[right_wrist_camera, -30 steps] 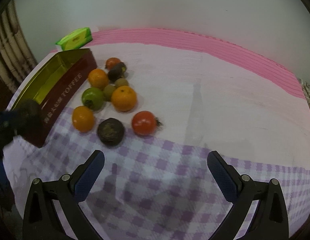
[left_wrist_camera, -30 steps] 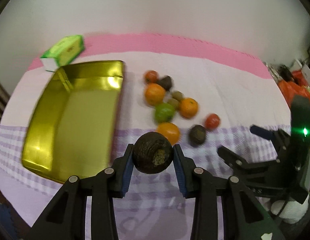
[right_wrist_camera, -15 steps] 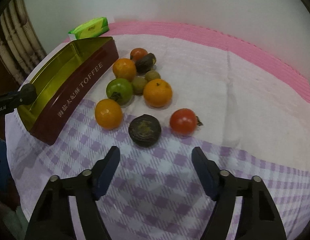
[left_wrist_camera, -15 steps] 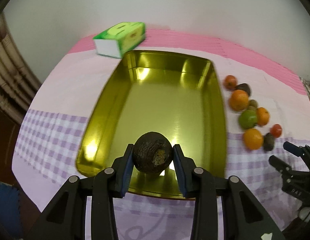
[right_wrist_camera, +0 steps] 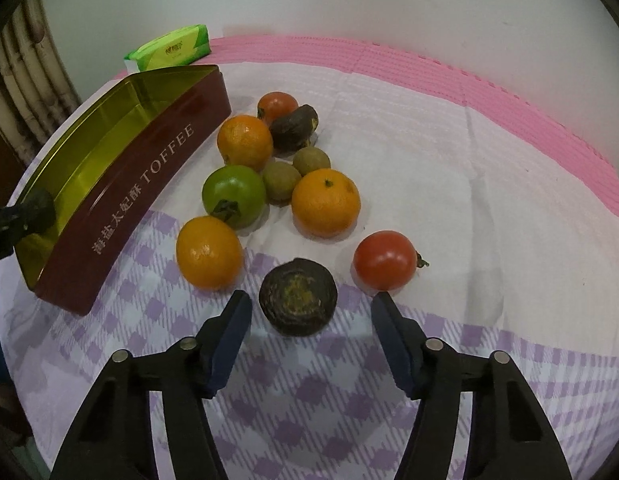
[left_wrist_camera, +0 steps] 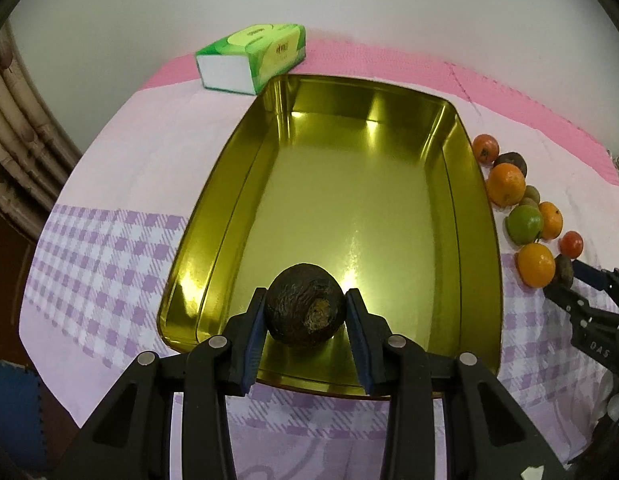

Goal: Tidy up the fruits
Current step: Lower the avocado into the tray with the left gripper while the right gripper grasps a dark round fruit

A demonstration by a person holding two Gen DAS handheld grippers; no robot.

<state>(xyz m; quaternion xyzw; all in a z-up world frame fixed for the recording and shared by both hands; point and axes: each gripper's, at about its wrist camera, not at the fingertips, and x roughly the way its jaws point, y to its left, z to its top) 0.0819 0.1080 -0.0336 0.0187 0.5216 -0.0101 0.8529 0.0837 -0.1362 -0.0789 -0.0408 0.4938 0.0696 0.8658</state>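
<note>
My left gripper [left_wrist_camera: 306, 320] is shut on a dark wrinkled passion fruit [left_wrist_camera: 305, 305] and holds it over the near end of the gold toffee tin [left_wrist_camera: 479, 216]. My right gripper [right_wrist_camera: 311, 320] is open, its fingers either side of a second dark passion fruit [right_wrist_camera: 297, 296] on the checked cloth. Beyond it lie an orange [right_wrist_camera: 209, 253], a red tomato [right_wrist_camera: 384, 260], a green tomato [right_wrist_camera: 234, 195], two more oranges [right_wrist_camera: 326, 202], two small brown-green fruits [right_wrist_camera: 281, 181], another dark fruit [right_wrist_camera: 293, 127] and a far red tomato [right_wrist_camera: 277, 106]. The fruit pile shows right of the tin in the left wrist view [left_wrist_camera: 525, 220].
A green tissue pack [left_wrist_camera: 251, 56] lies just behind the tin, also in the right wrist view [right_wrist_camera: 171, 48]. A pink mat [right_wrist_camera: 429, 64] borders the cloth at the wall. The tin's maroon side [right_wrist_camera: 141, 184] faces the fruit. The table edge drops off at left.
My left gripper has carried the passion fruit leftward from the fruit pile to over the tin. My right gripper has moved in toward the second dark fruit and narrowed its opening.
</note>
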